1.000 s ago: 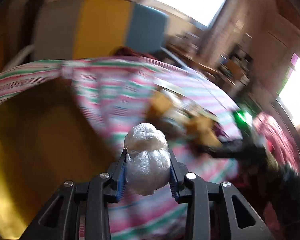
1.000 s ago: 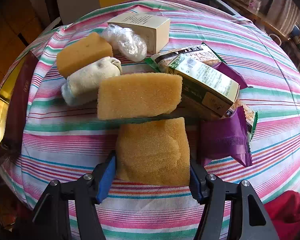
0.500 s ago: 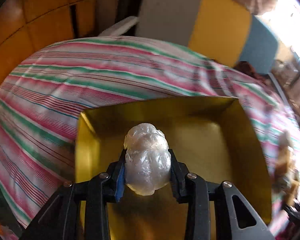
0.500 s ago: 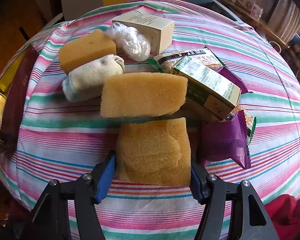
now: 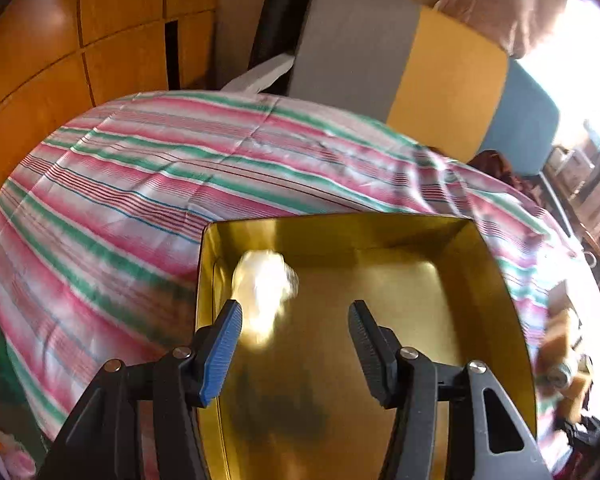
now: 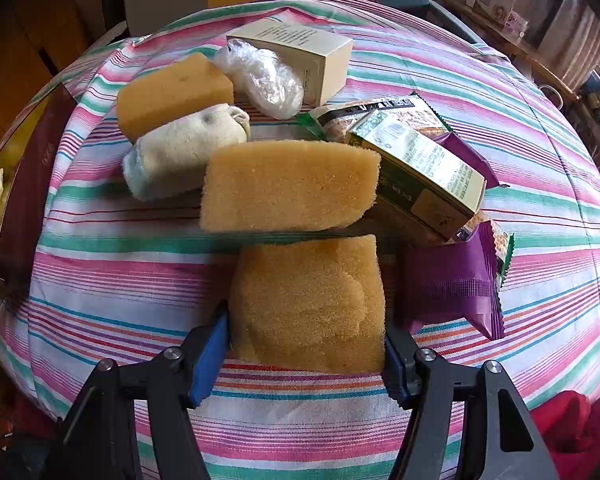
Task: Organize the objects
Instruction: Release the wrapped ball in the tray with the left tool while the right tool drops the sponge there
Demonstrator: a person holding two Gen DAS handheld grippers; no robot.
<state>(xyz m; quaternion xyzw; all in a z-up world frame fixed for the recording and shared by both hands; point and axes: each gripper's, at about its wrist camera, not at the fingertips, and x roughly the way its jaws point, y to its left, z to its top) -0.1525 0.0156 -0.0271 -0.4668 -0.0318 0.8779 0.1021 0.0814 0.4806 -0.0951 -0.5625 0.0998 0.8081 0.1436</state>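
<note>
- Now the left gripper (image 5: 295,326), jaws apart, hangs over the gold tray (image 5: 488,248); the plastic-wrapped bundle (image 5: 263,289), blurred near its left wall, might bounce out.
- The right gripper (image 6: 306,346), clamped on a sponge (image 6: 306,304) at the tablecloth's (image 6: 100,276) near edge, could drag neighbouring packets along.

Gold box (image 5: 480,280), whitish (blurred) bundle (image 5: 264,284), pink-green striped cloth (image 5: 140,184).

A striped cloth (image 6: 440,80) covers the tabletop. Near its left edge sits a gold tray (image 5: 484,280). Toward the middle lies a cluster: a cream box (image 6: 296,46) at the far side, a plastic bundle (image 6: 266,78) touching it, a sponge (image 6: 172,94) beside that, then a rolled cloth (image 6: 180,156) and a second sponge (image 6: 288,186). A green box (image 6: 424,176) leans on snack packets (image 6: 380,114). A purple packet (image 6: 448,288) lies nearest the front edge, beside a third sponge (image 6: 308,304).
</note>
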